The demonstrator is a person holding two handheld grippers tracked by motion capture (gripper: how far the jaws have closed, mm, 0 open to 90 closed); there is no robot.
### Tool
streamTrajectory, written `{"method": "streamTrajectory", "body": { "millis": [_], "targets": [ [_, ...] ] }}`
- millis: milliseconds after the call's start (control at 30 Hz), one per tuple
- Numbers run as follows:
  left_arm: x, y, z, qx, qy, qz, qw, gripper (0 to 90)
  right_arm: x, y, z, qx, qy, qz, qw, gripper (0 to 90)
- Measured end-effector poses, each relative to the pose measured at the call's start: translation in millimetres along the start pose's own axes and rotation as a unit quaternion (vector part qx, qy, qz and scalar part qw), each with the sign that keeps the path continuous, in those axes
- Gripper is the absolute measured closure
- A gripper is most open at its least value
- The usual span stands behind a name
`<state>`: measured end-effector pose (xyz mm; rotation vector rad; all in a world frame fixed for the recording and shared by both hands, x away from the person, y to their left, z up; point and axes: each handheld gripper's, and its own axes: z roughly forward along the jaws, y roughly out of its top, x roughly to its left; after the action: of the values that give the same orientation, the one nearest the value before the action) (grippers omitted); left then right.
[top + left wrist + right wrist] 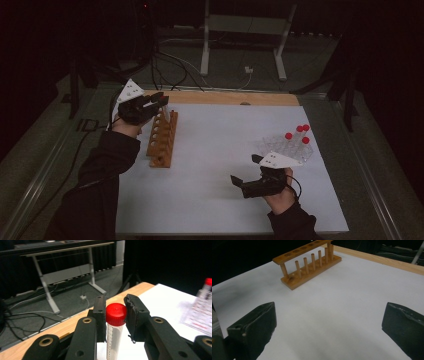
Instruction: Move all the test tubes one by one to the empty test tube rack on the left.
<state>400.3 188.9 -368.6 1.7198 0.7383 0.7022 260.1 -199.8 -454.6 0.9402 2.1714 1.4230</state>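
left tongs [115,315] tight on red-capped tube [113,340] above wooden rack [162,140]; right tongs [329,327] wide, empty

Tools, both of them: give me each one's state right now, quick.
Left tool: shut on the red-capped clear plastic tube, above the wooden rack.
Right tool: open, holding nothing.

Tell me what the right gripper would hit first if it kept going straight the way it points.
Probably the wooden rack: it stands ahead of the right gripper across bare white table. Depth is unclear, and the open jaws might meet the table first.
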Motion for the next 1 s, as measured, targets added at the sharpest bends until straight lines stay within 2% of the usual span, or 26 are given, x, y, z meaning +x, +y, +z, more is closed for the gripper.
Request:
{"method": "streamTrajectory", "body": {
  "millis": [233, 300, 500, 600, 633, 700, 733, 800, 867, 1000],
  "targets": [
    [19.4, 1.9, 9.9, -0.007, 0.030, -0.016, 0.9994, 72.5, -0.2, -0.2, -0.2, -0.001, 0.002, 0.000, 1.0000, 0.0],
    [23.2, 3.3, 14.1, -0.004, 0.041, -0.008, 0.9991, 72.5, -0.7, -0.3, -0.2, 0.000, 0.004, 0.001, 1.0000, 0.0],
    [34.3, 3.4, 27.9, 0.003, 0.059, -0.004, 0.9982, 72.5, -2.1, -1.2, -1.2, -0.001, 0.005, 0.003, 1.0000, 0.0],
    [39.3, 2.1, 32.5, -0.001, 0.063, -0.012, 0.9979, 72.4, -2.3, -1.5, -1.5, -0.001, 0.007, 0.003, 1.0000, 0.0],
    [42.9, 0.3, 37.2, 0.004, 0.076, -0.006, 0.9971, 72.4, -2.3, -1.7, -1.4, 0.000, 0.008, 0.003, 1.0000, 0.0],
    [46.6, -2.9, 40.8, 0.003, 0.078, -0.017, 0.9968, 72.4, -1.8, -2.0, -2.0, 0.000, 0.008, 0.004, 1.0000, 0.0],
    [47.5, -5.0, 42.7, 0.005, 0.084, -0.014, 0.9963, 72.4, -2.0, -1.9, -2.3, -0.001, 0.008, 0.003, 1.0000, 0.0],
    [49.6, -9.5, 45.4, 0.004, 0.083, -0.024, 0.9963, 72.4, -2.4, -1.6, -3.6, -0.003, 0.008, 0.004, 1.0000, 0.0],
    [50.5, -14.1, 48.3, 0.011, 0.090, -0.021, 0.9957, 72.4, -3.4, -1.4, -4.3, -0.004, 0.008, 0.005, 0.9999, 0.0],
    [52.8, -23.4, 52.1, 0.016, 0.089, -0.032, 0.9953, 72.5, -4.1, -2.1, -4.1, -0.003, 0.008, 0.006, 1.0000, 0.0]
  ]
}}
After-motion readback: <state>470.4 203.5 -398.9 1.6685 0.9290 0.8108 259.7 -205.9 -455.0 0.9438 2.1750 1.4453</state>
